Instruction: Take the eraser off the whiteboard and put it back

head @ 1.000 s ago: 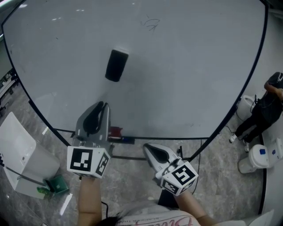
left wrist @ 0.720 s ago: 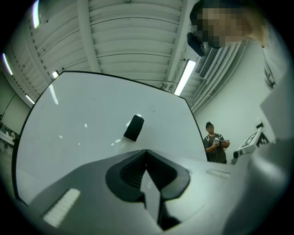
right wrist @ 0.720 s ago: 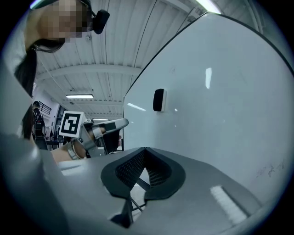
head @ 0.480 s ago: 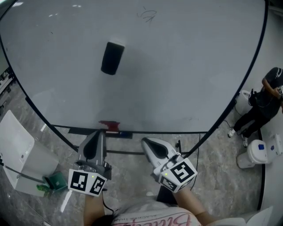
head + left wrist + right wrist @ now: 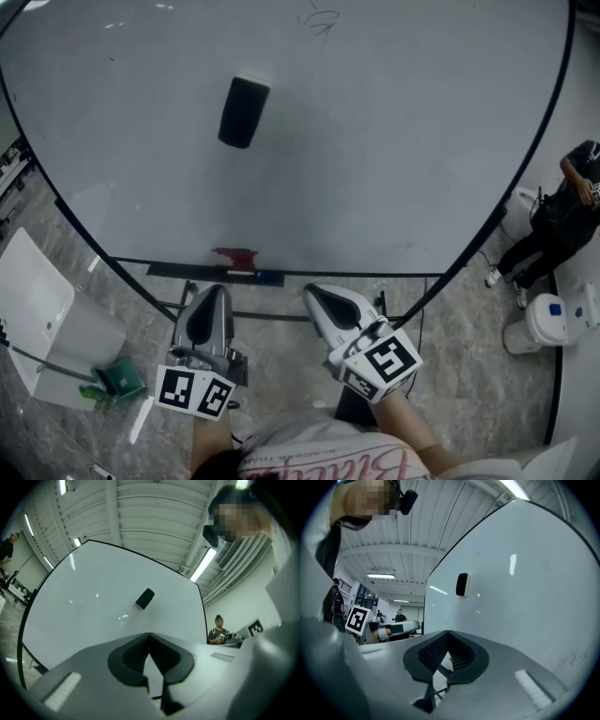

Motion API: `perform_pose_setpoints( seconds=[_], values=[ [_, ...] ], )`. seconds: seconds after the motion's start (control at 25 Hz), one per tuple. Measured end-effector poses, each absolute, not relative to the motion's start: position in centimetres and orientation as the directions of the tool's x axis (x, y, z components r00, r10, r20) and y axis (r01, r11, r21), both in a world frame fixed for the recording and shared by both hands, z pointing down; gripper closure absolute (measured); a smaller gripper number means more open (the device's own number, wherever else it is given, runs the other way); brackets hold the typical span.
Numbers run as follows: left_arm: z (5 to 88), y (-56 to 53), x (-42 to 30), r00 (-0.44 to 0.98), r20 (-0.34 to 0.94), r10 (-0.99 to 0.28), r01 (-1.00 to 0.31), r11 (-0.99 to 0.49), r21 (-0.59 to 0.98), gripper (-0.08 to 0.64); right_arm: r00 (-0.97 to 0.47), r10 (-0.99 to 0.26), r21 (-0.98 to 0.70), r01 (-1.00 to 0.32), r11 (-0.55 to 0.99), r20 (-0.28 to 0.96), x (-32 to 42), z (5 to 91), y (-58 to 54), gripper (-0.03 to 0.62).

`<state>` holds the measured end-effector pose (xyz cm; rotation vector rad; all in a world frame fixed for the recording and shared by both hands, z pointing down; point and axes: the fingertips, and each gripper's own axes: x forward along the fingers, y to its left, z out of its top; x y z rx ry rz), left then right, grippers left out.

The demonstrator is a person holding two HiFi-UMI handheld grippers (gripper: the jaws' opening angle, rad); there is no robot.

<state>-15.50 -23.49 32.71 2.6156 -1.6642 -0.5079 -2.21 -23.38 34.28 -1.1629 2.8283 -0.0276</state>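
Observation:
The black eraser (image 5: 243,112) sticks to the big whiteboard (image 5: 394,141), upper left of its middle. It also shows small in the left gripper view, eraser (image 5: 145,598), and in the right gripper view, eraser (image 5: 462,584). My left gripper (image 5: 208,298) hangs well below the eraser, under the board's lower edge, shut and empty. My right gripper (image 5: 317,296) is beside it to the right, also shut with nothing between the jaws. In both gripper views, left gripper (image 5: 149,635) and right gripper (image 5: 448,633), the jaws meet at the tip.
A red object (image 5: 234,255) lies on the marker tray (image 5: 267,277) at the board's bottom edge. A faint scribble (image 5: 319,21) marks the top of the board. A white box (image 5: 42,314) and a green item (image 5: 117,384) lie at the left. A person (image 5: 562,220) and white bins (image 5: 547,330) are at the right.
My left gripper has dropped from just in front of the board to below its lower edge, nearer my body. The eraser stays on the board. The right gripper has kept still.

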Motion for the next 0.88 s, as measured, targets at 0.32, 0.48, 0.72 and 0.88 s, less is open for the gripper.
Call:
perform_pose_setpoints(
  seconds=[0.32,0.48,0.72,0.88],
  values=[
    [33.3,-23.7,-14.9,0.392,-0.259,-0.883,-0.878,-0.443,0.180,0.560,-0.707,-0.704,-0.041,-0.703,0.710,-0.068,-2.3,34.4,-23.6,0.592],
    [33.2,-23.9,-14.9,0.386,-0.259,-0.886,-0.881,-0.437,0.182,0.560,-0.709,-0.702,-0.039,-0.701,0.712,-0.064,-2.4,34.4,-23.6,0.592],
    [33.4,-23.8,-14.2,0.397,-0.251,-0.883,-0.878,-0.445,0.178,0.560,-0.709,-0.702,-0.038,-0.701,0.712,-0.063,-2.3,34.5,-23.7,0.592],
    [33.2,-23.8,-13.9,0.406,-0.257,-0.877,-0.873,-0.456,0.173,0.560,-0.710,-0.701,-0.037,-0.701,0.712,-0.066,-2.4,34.4,-23.7,0.592]
  ],
)
